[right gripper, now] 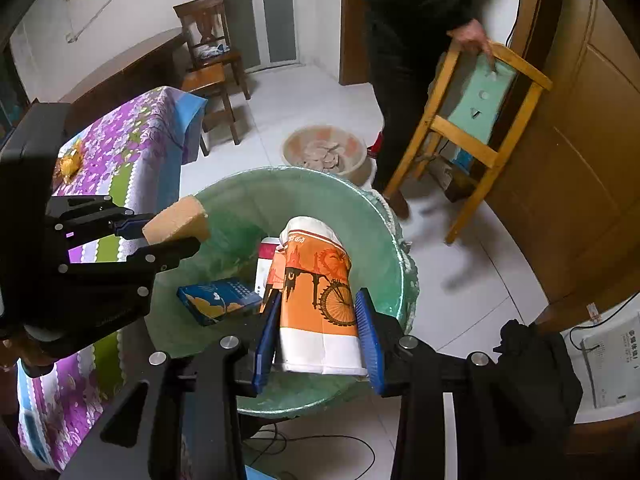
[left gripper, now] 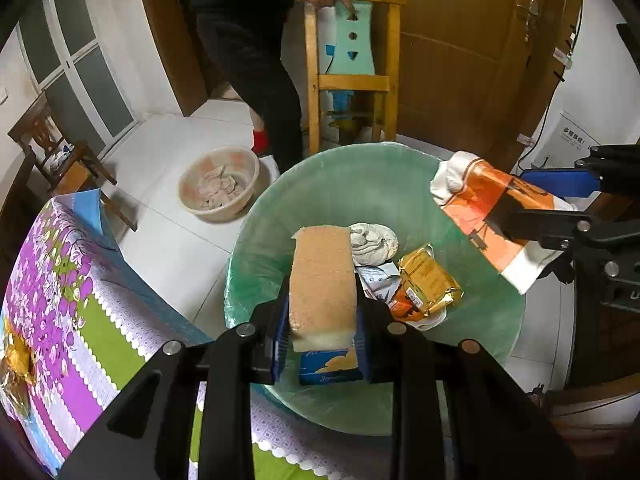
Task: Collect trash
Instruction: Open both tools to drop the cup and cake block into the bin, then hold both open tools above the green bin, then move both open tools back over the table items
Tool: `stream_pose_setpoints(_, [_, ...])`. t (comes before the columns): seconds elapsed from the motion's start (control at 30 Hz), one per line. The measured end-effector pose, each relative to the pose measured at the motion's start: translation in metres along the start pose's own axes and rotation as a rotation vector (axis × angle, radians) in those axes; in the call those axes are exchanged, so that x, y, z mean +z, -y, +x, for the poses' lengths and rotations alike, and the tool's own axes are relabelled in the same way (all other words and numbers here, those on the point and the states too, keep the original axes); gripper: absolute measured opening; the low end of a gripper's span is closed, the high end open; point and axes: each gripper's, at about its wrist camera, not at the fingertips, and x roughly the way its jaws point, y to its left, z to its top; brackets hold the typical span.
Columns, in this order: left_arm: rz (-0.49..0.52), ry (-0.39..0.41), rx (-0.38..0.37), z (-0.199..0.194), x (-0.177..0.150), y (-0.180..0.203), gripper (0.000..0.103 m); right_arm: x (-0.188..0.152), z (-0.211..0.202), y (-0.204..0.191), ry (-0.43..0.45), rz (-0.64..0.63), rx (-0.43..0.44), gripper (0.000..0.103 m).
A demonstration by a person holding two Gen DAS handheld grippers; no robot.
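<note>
My left gripper (left gripper: 322, 316) is shut on a tan sponge (left gripper: 322, 280) and holds it over the green-lined trash bin (left gripper: 280, 216). My right gripper (right gripper: 318, 332) is shut on an orange and white paper cup with a bicycle print (right gripper: 316, 292), also over the bin (right gripper: 384, 216). The cup shows in the left wrist view (left gripper: 492, 212) at the bin's right rim; the sponge shows in the right wrist view (right gripper: 176, 220) at the left rim. Inside the bin lie a blue box (right gripper: 218, 300), a gold wrapper (left gripper: 428, 284) and a crumpled tissue (left gripper: 372, 244).
A table with a purple floral cloth (left gripper: 60, 288) stands left of the bin, with a gold wrapper (right gripper: 70, 162) on it. A person (left gripper: 256, 60) holds a yellow wooden chair (left gripper: 352, 80) behind the bin. A beige basin (left gripper: 220, 184) sits on the floor. Dark chairs (right gripper: 212, 60) stand farther back.
</note>
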Motion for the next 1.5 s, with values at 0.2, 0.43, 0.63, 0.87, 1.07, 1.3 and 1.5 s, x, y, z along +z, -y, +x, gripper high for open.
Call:
stream_pose_setpoints(0.2, [-0.007, -0.005, 0.039, 0.004, 0.004, 0.0, 0.058, 0.003, 0.005, 0.001, 0.014, 0.007, -0.008, 0.055])
stream_pose_setpoints(0.43, [-0.005, 0.019, 0.066, -0.004, -0.005, 0.0, 0.058, -0.002, 0.011, -0.002, 0.009, 0.006, -0.002, 0.055])
stream_pose_setpoints(0.63, [-0.036, 0.045, 0.106, -0.018, -0.022, -0.005, 0.058, -0.01, 0.009, -0.002, 0.015, 0.019, 0.003, 0.055])
stream_pose_setpoints(0.87, [-0.051, 0.137, 0.131, -0.057, -0.07, -0.002, 0.071, -0.035, -0.008, -0.006, 0.108, 0.082, 0.07, 0.074])
stream_pose_setpoints(1.07, [-0.151, 0.26, 0.115, -0.099, -0.122, -0.011, 0.079, -0.066, -0.026, -0.01, 0.211, 0.231, 0.245, 0.097])
stream_pose_setpoints(1.3, [-0.339, 0.382, 0.2, -0.154, -0.199, -0.044, 0.081, -0.105, -0.023, -0.025, 0.278, 0.413, 0.505, 0.098])
stream_pose_setpoints(1.5, [-0.407, 0.39, 0.313, -0.203, -0.265, -0.083, 0.082, -0.116, -0.007, -0.079, 0.223, 0.358, 0.589, 0.098])
